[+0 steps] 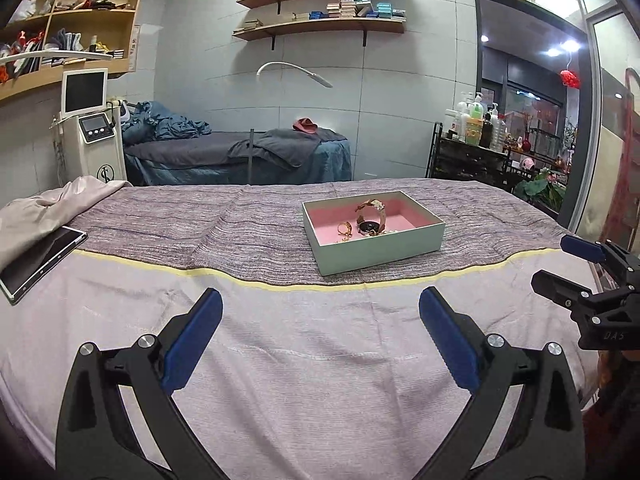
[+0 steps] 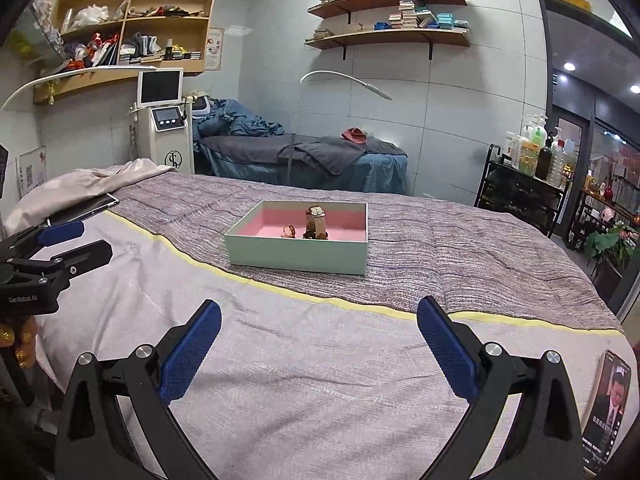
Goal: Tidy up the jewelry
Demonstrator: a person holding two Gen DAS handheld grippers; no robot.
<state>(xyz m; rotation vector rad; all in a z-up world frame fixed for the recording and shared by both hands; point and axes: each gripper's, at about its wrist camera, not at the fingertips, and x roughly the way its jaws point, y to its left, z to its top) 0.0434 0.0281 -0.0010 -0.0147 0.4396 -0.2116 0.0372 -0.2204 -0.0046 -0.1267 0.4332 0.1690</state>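
A mint-green open box (image 1: 380,254) with a pink lining sits on the bed's grey-purple blanket; it also shows in the right wrist view (image 2: 296,254). Inside stand a watch (image 1: 370,216) with a tan strap, also in the right wrist view (image 2: 315,222), a gold ring or earring piece (image 1: 345,229) and a few small pearl-like bits. My left gripper (image 1: 320,332) is open and empty over the pale sheet, well short of the box. My right gripper (image 2: 319,336) is open and empty too, beside the left one; it shows at the right edge of the left wrist view (image 1: 568,268).
A tablet (image 1: 38,262) lies at the bed's left edge near a crumpled pink cloth (image 1: 52,204). A phone (image 2: 608,404) with its screen on lies at the near right. Behind stand a second bed (image 1: 240,156), a white machine (image 1: 94,128) and a black rack of bottles (image 1: 472,148).
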